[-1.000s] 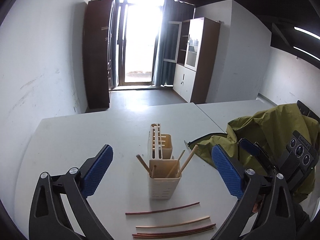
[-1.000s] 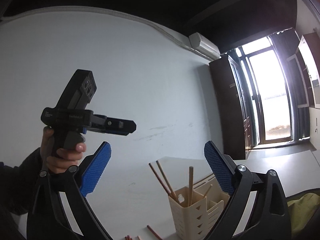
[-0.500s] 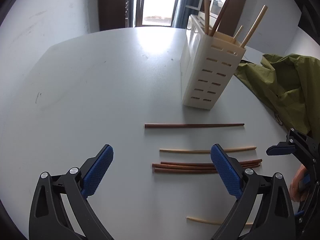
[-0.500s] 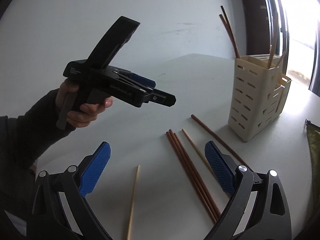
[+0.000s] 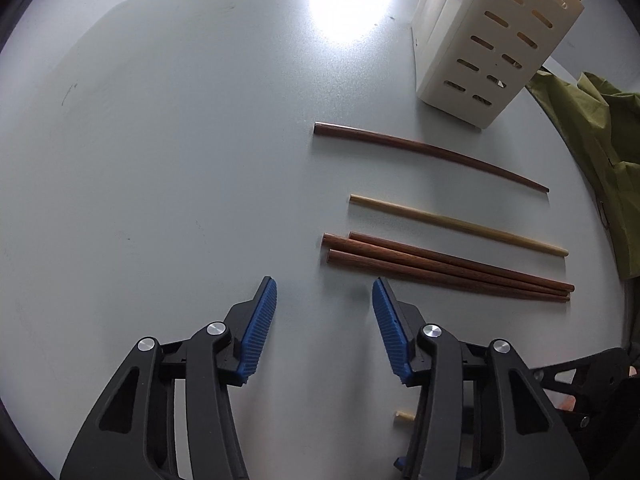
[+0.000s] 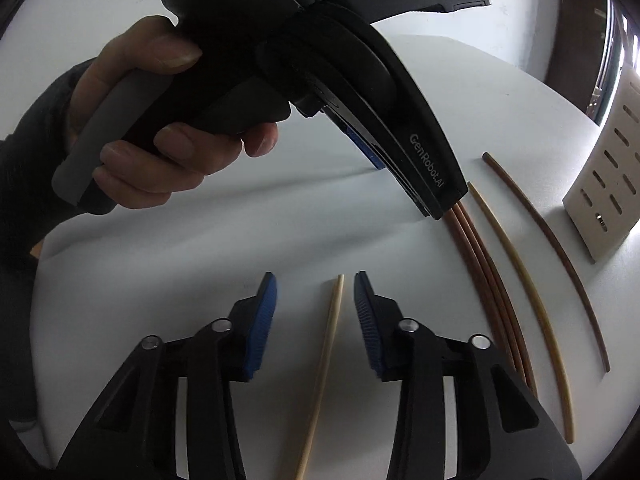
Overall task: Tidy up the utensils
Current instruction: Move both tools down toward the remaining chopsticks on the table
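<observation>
Several chopsticks lie on the white table [image 5: 160, 160]. Three dark brown chopsticks [image 5: 440, 266] lie bundled, with a light bamboo one [image 5: 456, 224] and a single dark one [image 5: 428, 152] beyond them. My left gripper [image 5: 324, 292] is open, low over the table just before the bundle's left ends. My right gripper [image 6: 316, 284] is open and straddles another light bamboo chopstick [image 6: 326, 360] without touching it. The cream slotted utensil holder [image 5: 488, 40] stands at the far right with chopsticks in it. The left gripper's body [image 6: 320, 60] fills the top of the right wrist view.
A green jacket [image 5: 600, 140] lies at the table's right edge beside the holder. The holder also shows at the right edge of the right wrist view [image 6: 608, 168]. The table's left half is bare white surface.
Both grippers dropped from high over the table to just above it and narrowed their jaws. The left came to the brown bundle, the right over the lone bamboo chopstick.
</observation>
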{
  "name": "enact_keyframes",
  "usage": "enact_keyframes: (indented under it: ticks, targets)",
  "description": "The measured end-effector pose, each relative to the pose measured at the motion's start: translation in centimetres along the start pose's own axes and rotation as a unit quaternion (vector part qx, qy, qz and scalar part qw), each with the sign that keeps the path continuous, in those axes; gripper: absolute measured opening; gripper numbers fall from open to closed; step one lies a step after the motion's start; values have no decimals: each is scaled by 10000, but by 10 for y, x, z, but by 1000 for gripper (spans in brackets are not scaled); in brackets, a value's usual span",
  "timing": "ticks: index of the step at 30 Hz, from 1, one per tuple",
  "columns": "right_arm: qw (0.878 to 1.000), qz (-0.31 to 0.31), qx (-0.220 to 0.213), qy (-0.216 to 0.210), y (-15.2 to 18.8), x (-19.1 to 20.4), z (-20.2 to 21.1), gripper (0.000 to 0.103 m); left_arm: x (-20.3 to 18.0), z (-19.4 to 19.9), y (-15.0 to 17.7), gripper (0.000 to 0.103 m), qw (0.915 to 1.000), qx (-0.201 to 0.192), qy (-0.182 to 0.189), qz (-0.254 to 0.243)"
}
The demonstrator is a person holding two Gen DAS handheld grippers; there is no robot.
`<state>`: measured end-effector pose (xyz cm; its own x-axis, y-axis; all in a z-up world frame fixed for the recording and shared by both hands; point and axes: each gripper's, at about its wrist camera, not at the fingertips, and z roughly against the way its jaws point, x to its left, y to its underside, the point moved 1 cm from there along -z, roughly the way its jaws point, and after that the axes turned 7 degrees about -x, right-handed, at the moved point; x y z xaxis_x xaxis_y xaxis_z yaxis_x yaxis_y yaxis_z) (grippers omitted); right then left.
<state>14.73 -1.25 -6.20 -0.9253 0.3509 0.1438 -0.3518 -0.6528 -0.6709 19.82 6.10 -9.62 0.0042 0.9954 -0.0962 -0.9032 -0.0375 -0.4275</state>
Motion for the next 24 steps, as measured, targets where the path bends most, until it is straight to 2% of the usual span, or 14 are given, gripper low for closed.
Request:
enact_keyframes:
  ticks: [1,5,8,12,18,22,24]
  targets:
    - [10000,-3,11,-9,2,0,-4,5,0,0,-1,40,10000,17,-33,13]
    - [9999,29,-76,126,5,2,-3,1,5,1,-2,39,9997,110,53,231]
    - [9999,-25,-93,110,8,3,-2,1,8,1,-4,39,9992,158,32,366]
    - [9997,-119,-188,-26,12,0,6,1,12,1,-8,51,9949,347,257,915]
    - [9990,-193,-400,-14,19,-3,26,1,11,-3,-14,51,9859,457,211,1594]
    - [9983,-264,-513,-4,27,-4,36,1,10,-5,-20,50,9826,439,119,1799]
    - [9981,-262,-552,16,29,-5,38,1,8,-6,-23,49,9838,447,32,1737]
